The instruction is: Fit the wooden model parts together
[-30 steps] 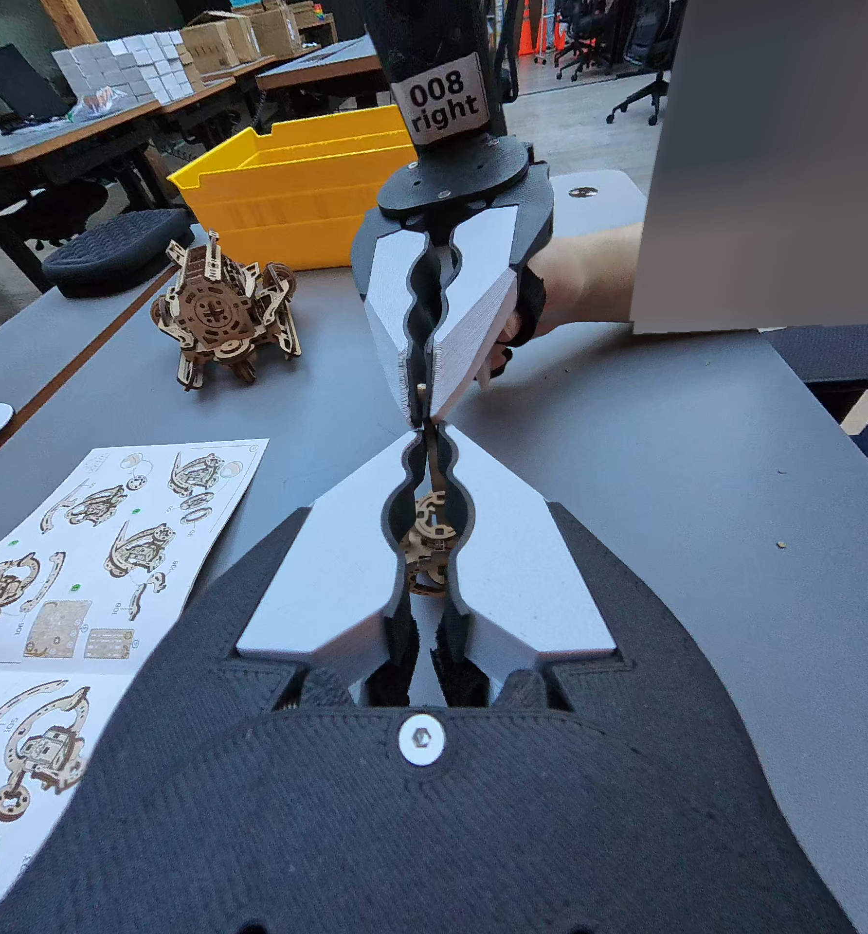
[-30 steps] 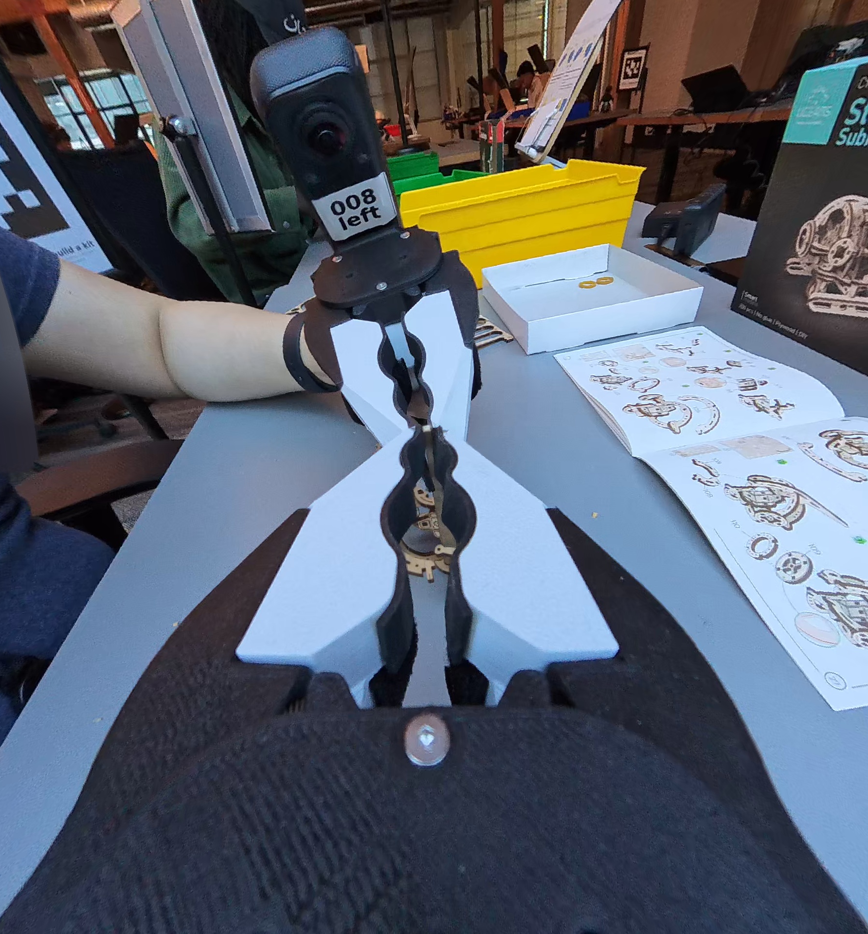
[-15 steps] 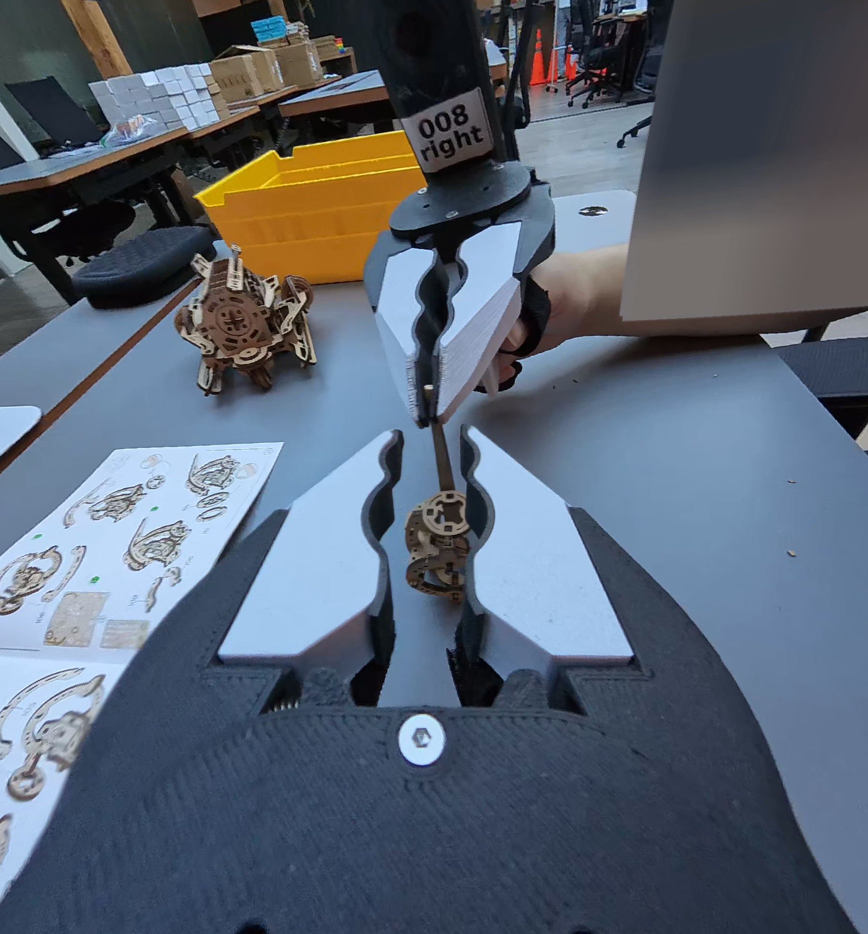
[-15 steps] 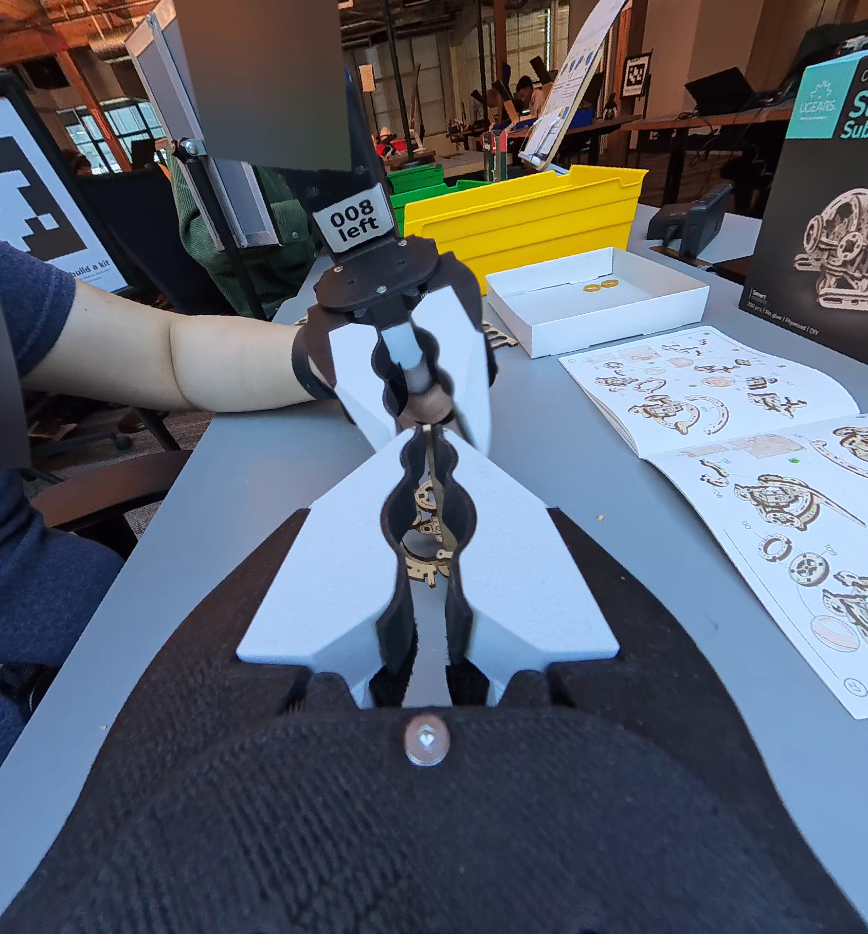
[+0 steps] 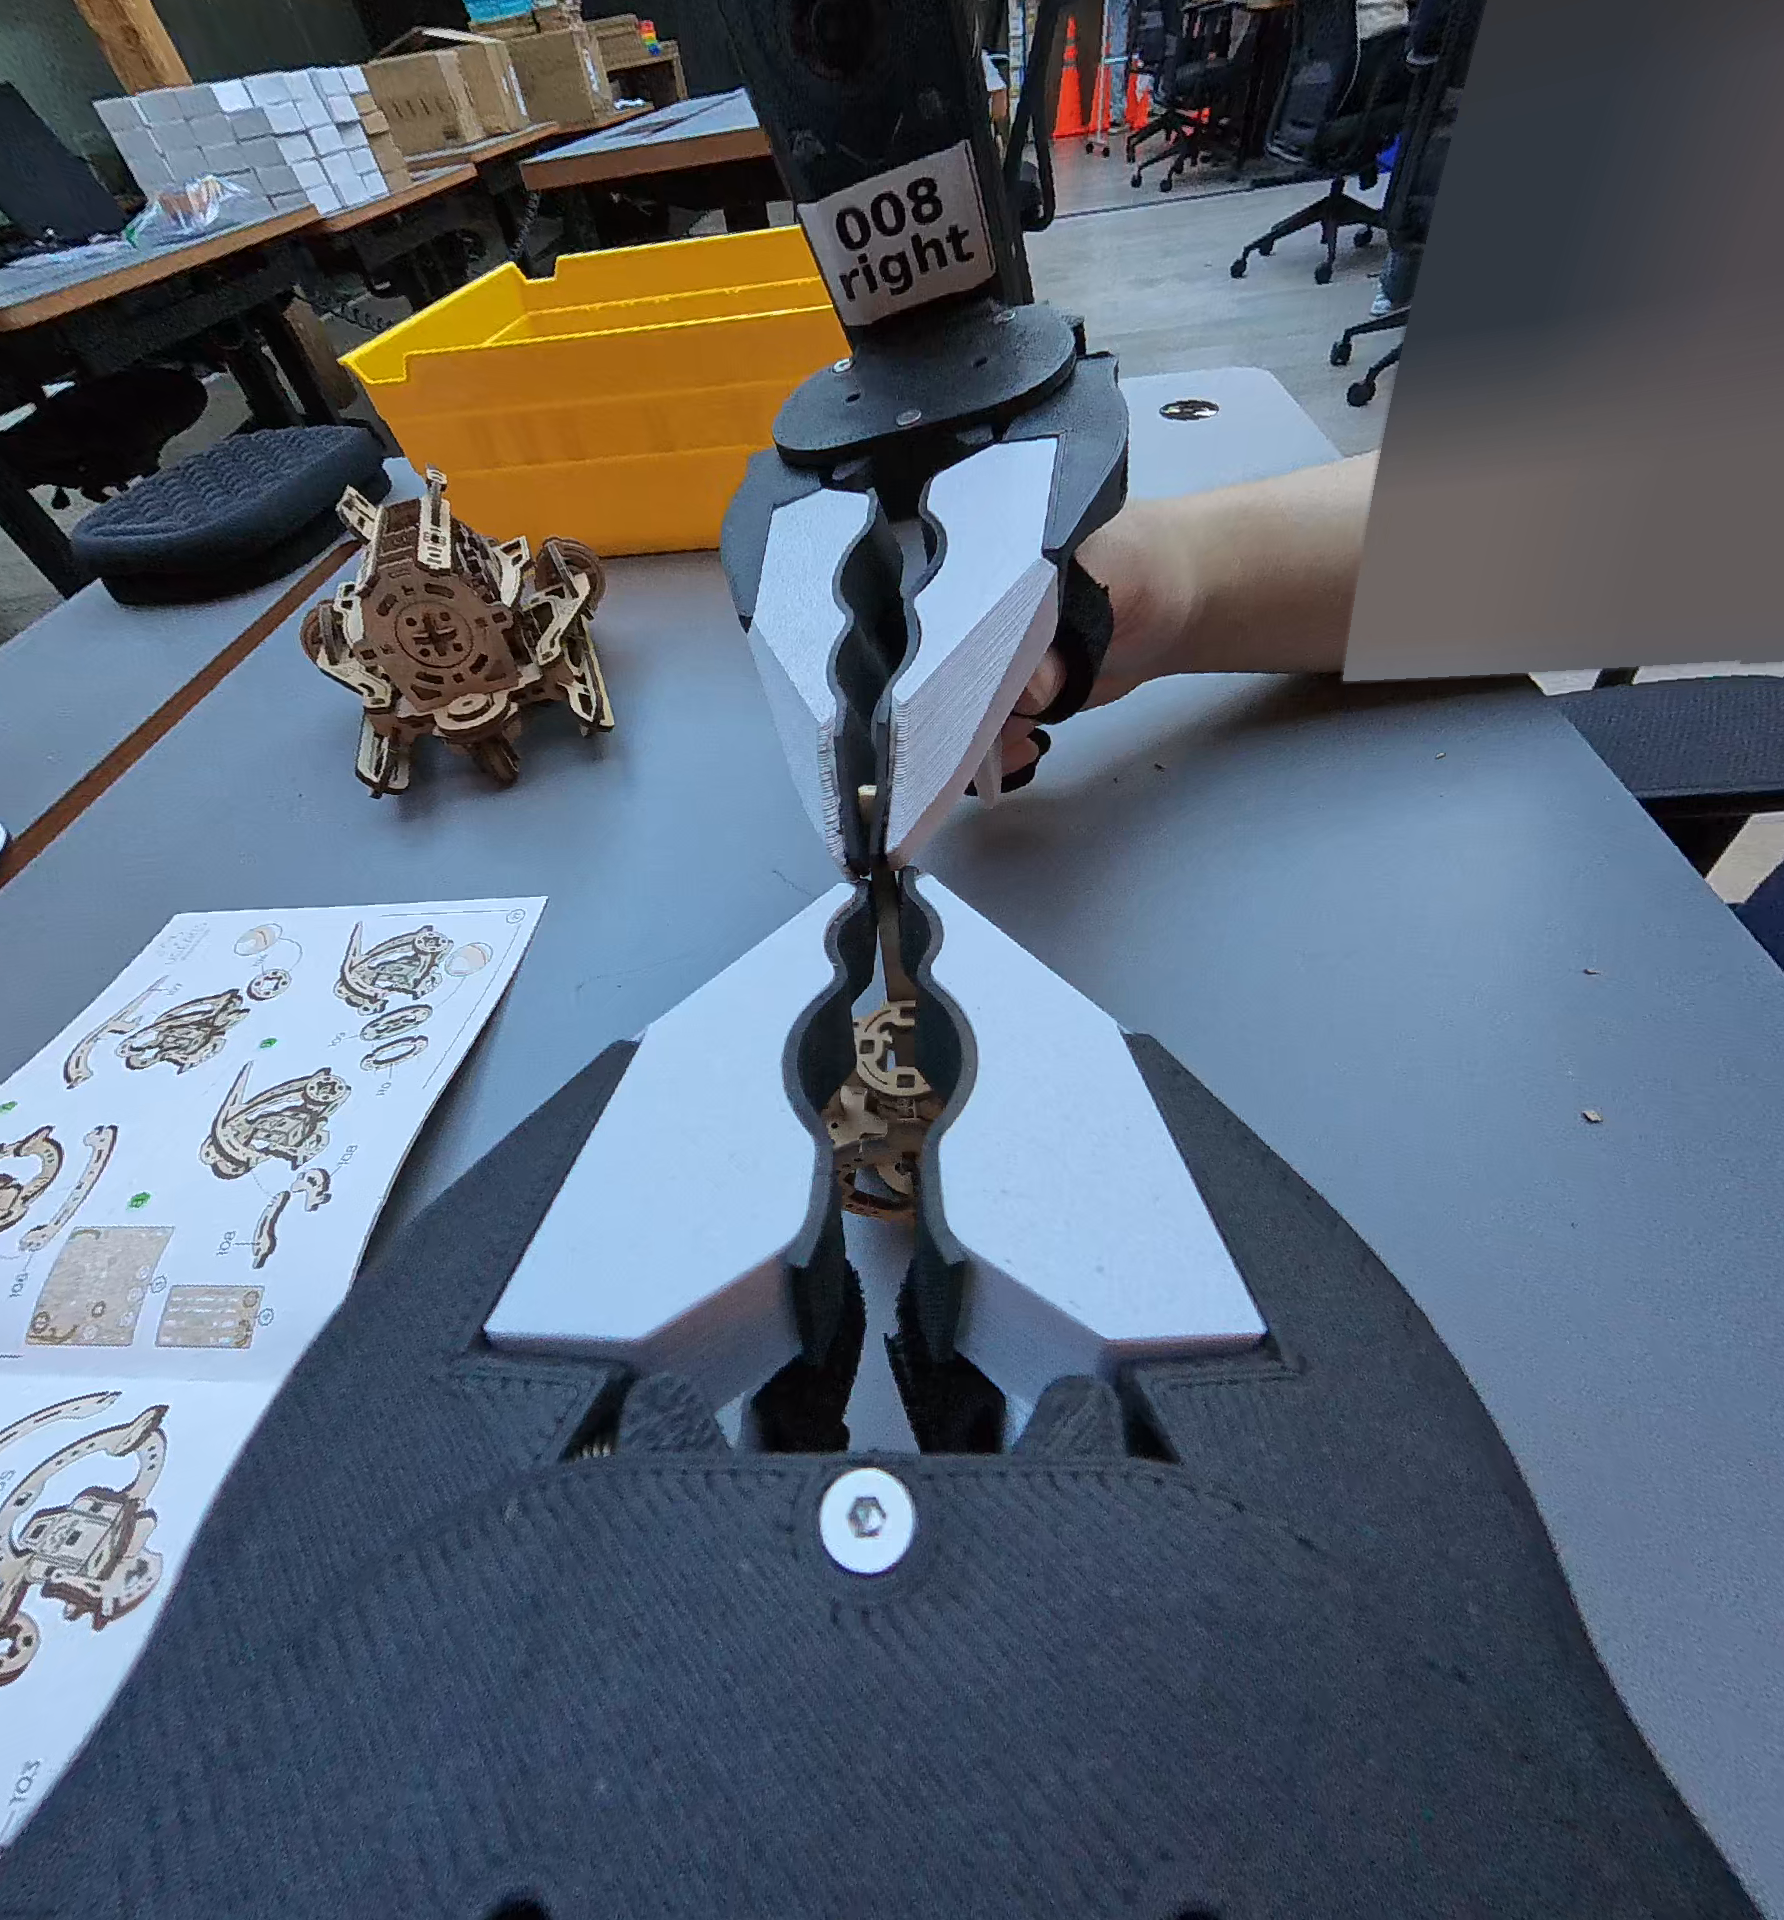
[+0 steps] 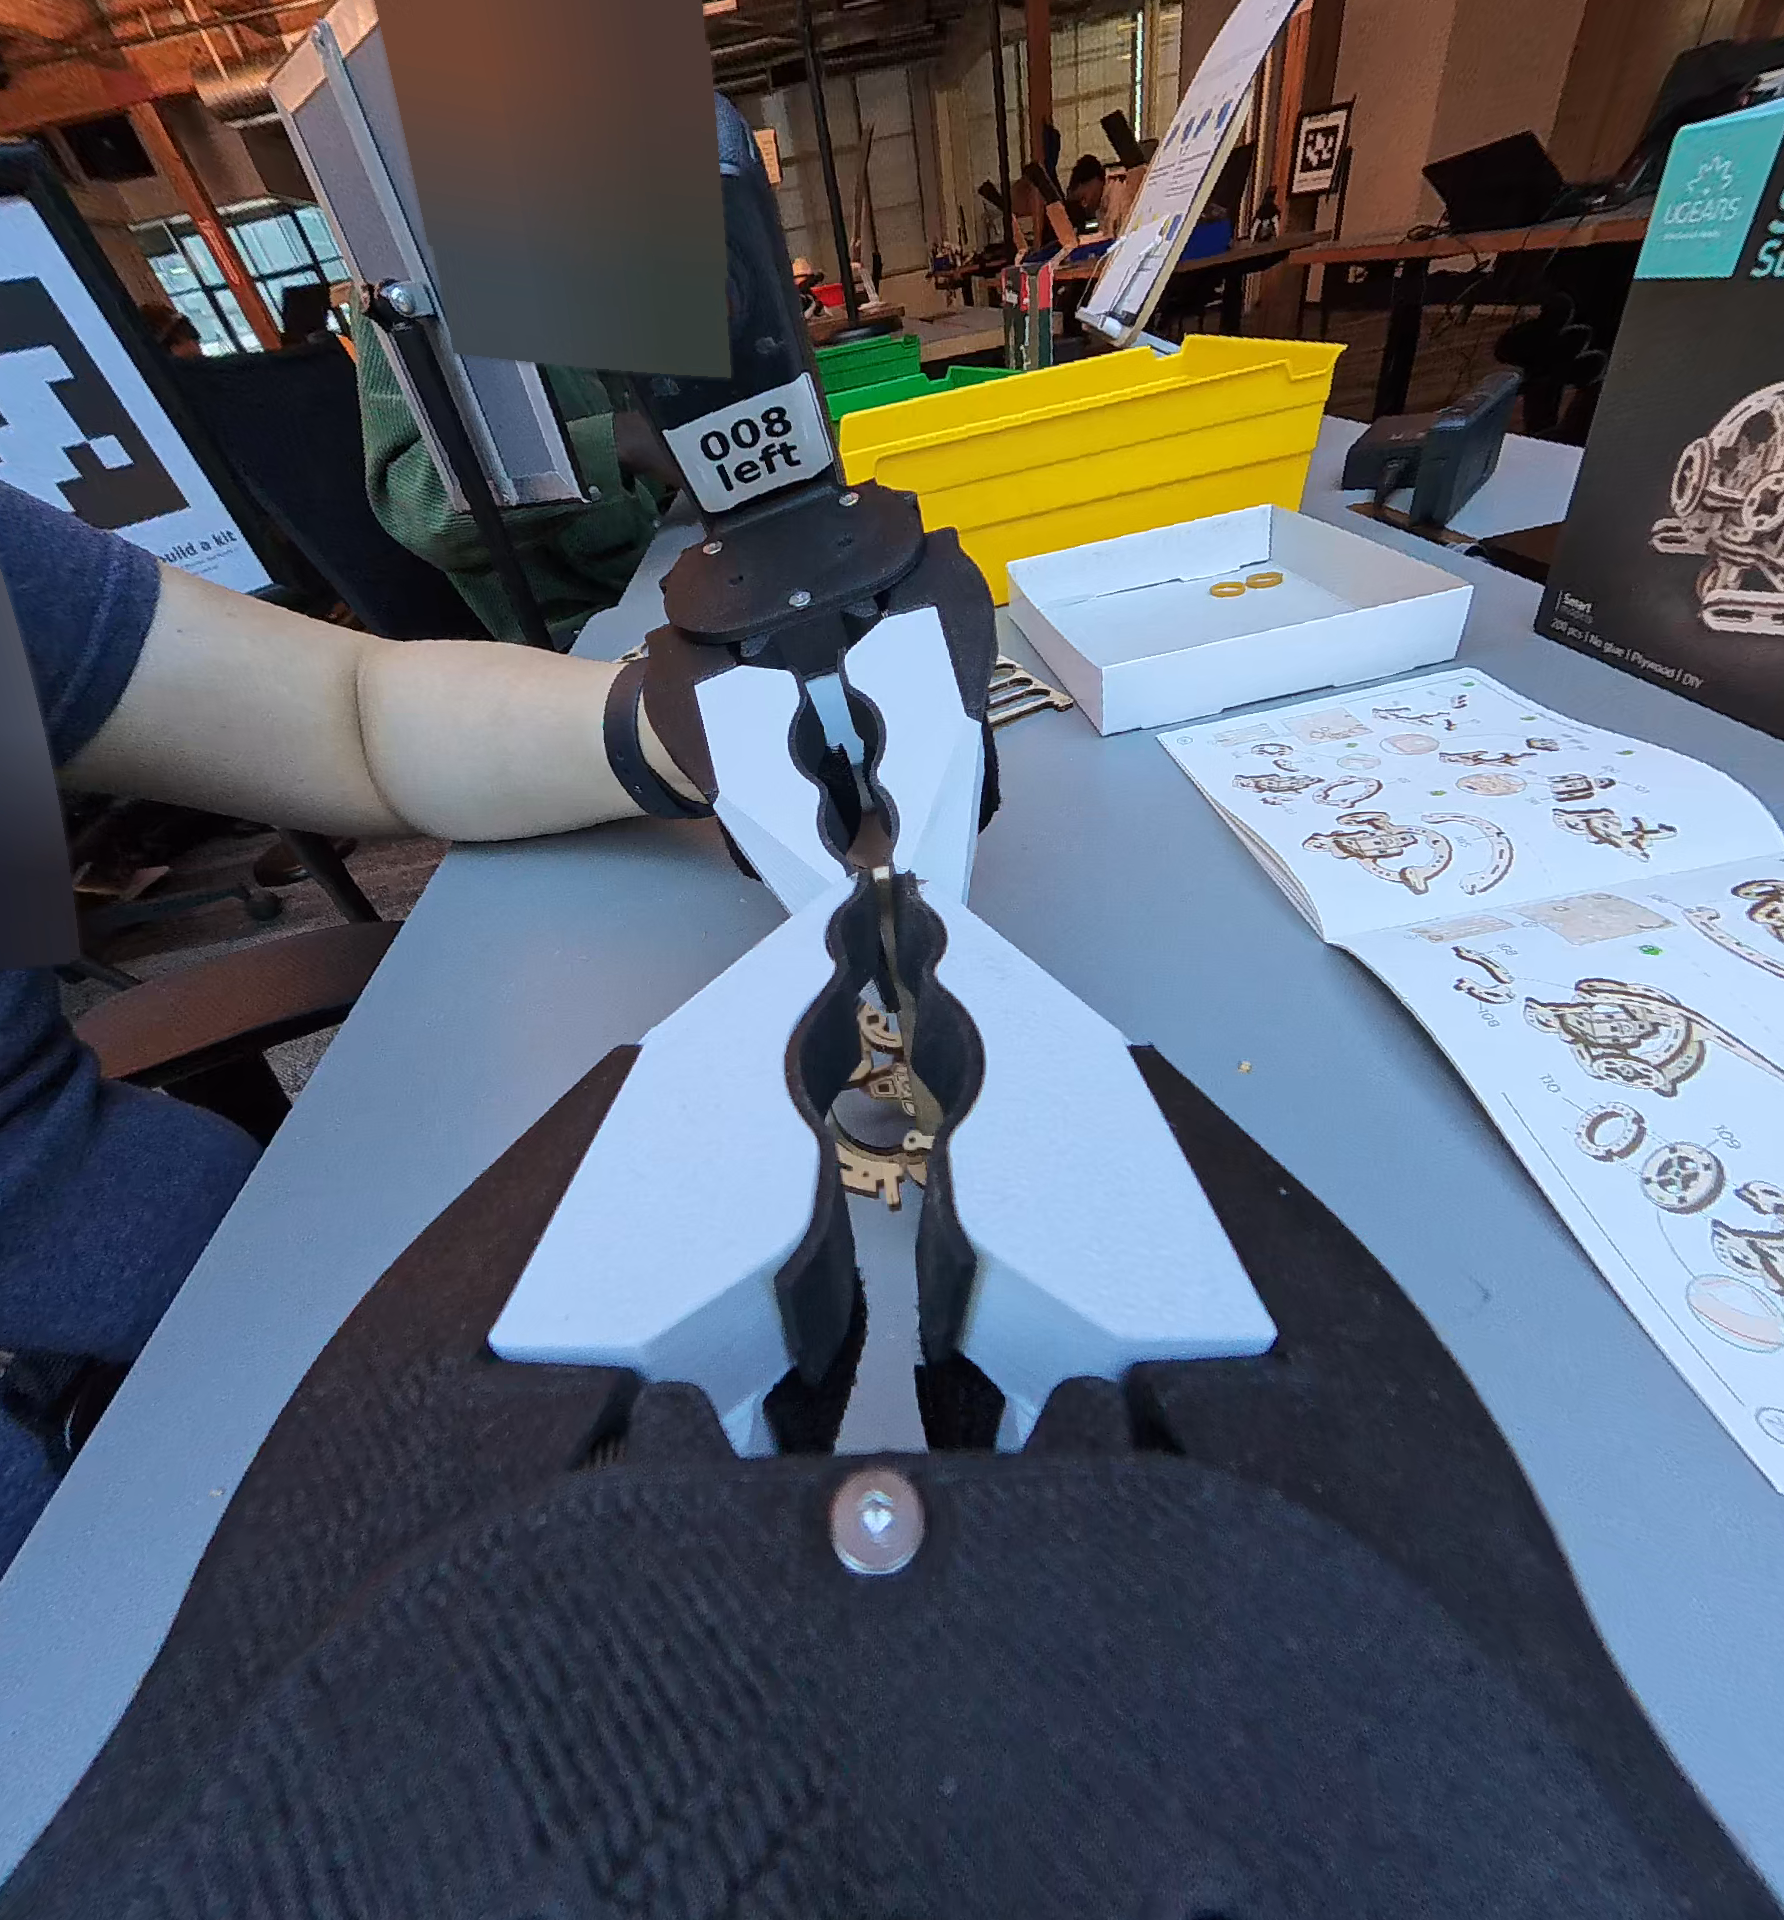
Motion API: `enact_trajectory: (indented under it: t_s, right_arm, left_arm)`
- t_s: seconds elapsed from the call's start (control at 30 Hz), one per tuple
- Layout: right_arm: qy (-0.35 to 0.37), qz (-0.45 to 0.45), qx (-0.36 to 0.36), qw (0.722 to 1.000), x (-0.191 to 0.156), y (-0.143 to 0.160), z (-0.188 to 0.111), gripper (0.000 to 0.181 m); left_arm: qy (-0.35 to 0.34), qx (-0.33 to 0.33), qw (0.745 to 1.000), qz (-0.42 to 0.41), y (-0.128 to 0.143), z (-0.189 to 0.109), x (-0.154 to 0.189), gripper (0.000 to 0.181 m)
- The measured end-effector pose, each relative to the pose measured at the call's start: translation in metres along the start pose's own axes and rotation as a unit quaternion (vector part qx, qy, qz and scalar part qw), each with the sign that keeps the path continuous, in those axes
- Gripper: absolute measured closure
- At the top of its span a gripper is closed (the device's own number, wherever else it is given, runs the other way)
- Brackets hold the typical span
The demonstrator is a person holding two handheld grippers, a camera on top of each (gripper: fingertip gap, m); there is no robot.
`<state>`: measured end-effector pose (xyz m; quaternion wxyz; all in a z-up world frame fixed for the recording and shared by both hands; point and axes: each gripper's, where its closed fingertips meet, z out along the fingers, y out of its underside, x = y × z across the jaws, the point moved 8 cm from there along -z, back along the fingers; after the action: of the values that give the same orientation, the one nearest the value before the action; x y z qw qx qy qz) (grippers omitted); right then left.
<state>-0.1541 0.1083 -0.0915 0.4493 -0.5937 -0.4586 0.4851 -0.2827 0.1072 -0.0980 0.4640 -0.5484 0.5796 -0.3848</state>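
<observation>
Wooden subassembly (image 5: 883, 1122) between left tongs (image 5: 872, 902), clamped, right tongs (image 6: 883, 883) tip-to-tip, gripping its strip.

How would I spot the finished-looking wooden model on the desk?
Find the yellow bin at the grey table's far side. Just before it stands the wooden model, alone, upright and bulky, unlike the flat instruction booklet nearer the camera.

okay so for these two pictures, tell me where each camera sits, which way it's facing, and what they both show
Left wrist view: on the left gripper, looking along its fingers at the right gripper, a built wooden model and a forearm.
Right wrist view: on the right gripper, facing back at the left gripper, a white tray and an arm.
Shared: both grippers tip to tip, the small wooden assembly, the instruction booklet, a yellow bin.
</observation>
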Motion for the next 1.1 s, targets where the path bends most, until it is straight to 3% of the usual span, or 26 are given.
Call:
enact_trajectory:
  t_s: [1.1]
  right_arm:
    - [-0.003, -0.008, -0.006, 1.0, -0.0033, 0.0011, 0.0009, 0.179]
  left_arm:
    - [-0.02, 0.015, 1.0, 0.019, 0.0043, -0.001, 0.0055, 0.178]
